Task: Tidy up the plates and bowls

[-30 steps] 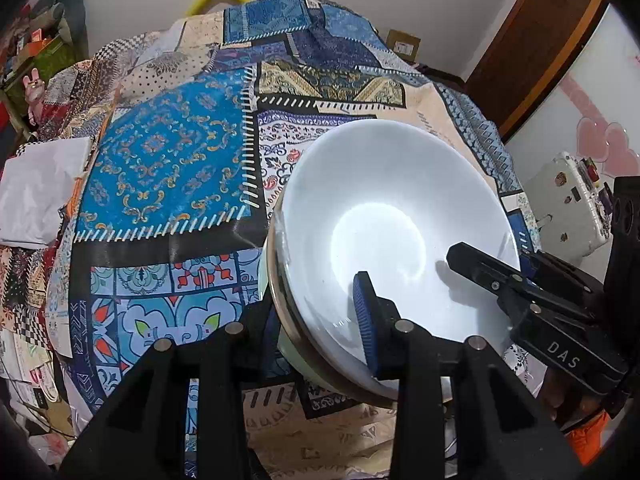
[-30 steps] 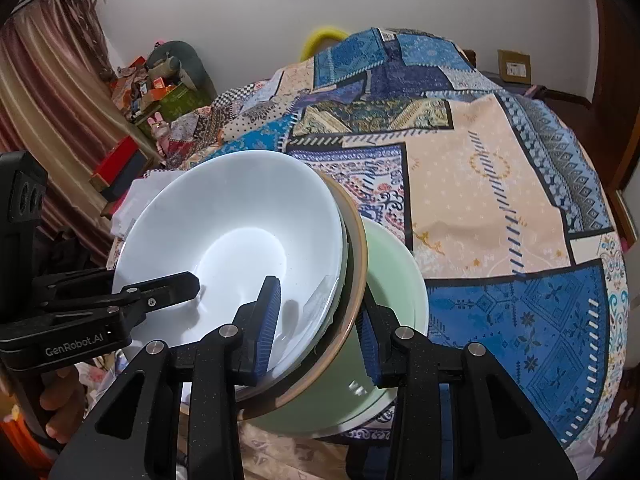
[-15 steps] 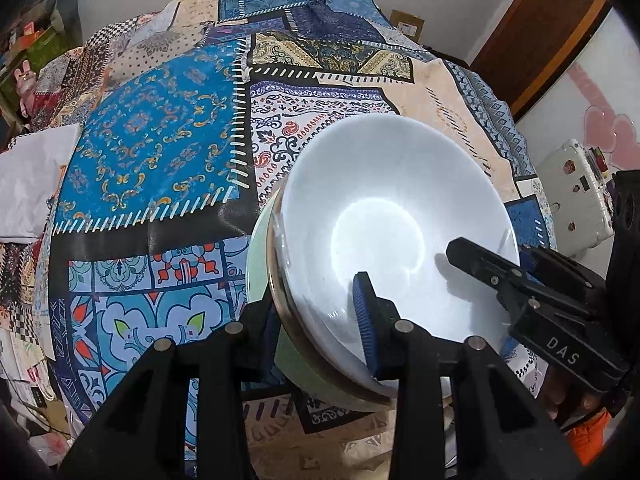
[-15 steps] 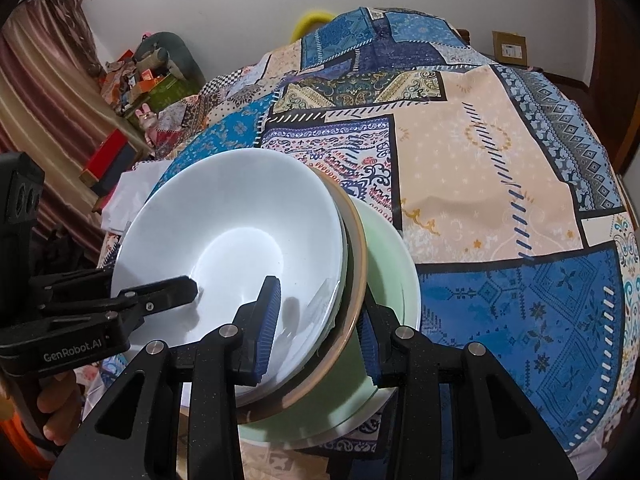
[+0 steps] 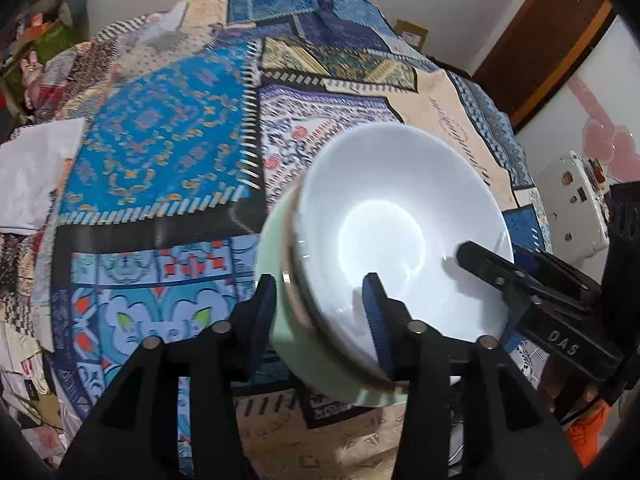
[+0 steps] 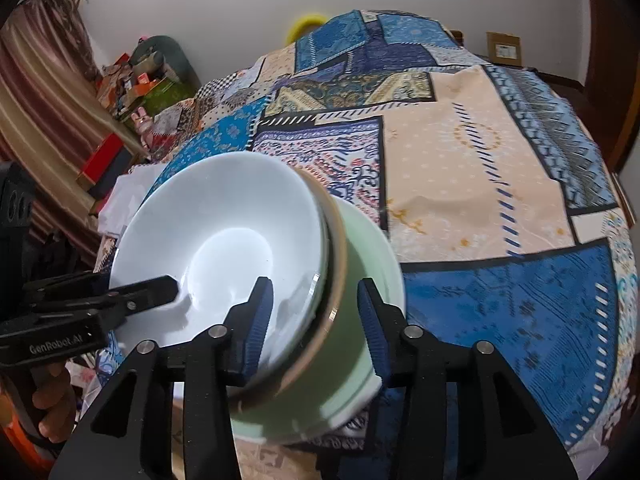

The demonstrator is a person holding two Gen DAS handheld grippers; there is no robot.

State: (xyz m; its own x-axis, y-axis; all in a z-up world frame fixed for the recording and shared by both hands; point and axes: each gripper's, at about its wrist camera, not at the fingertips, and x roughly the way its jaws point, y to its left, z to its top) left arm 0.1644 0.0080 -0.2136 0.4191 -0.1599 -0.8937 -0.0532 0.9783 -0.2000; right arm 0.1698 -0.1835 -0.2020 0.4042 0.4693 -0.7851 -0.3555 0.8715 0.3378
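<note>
A stack of dishes stands on the patchwork cloth (image 5: 160, 152): a white bowl (image 5: 384, 216) on top, a brown-rimmed dish (image 6: 338, 232) under it, and a pale green bowl (image 5: 304, 352) at the bottom. My left gripper (image 5: 318, 280) straddles the stack's near rim, one pad inside the white bowl and one outside the green bowl. Its jaws are opening and no longer squeeze the rim. My right gripper (image 6: 315, 284) straddles the opposite rim of the white bowl (image 6: 224, 232) and green bowl (image 6: 360, 248) the same way, its jaws also opening. Each gripper shows in the other's view: the right gripper (image 5: 480, 256) and the left gripper (image 6: 136, 284).
The patchwork cloth (image 6: 480, 160) stretches away beyond the stack. A folded white cloth (image 5: 32, 176) lies at the table's left edge. A white device (image 5: 572, 208) sits off to the right. Boxes and clutter (image 6: 132, 76) line the left wall beside a curtain.
The jaws of both grippers have spread wider around the stack's rim. The stack has settled lower and tilted, and more of the green bowl's wall shows.
</note>
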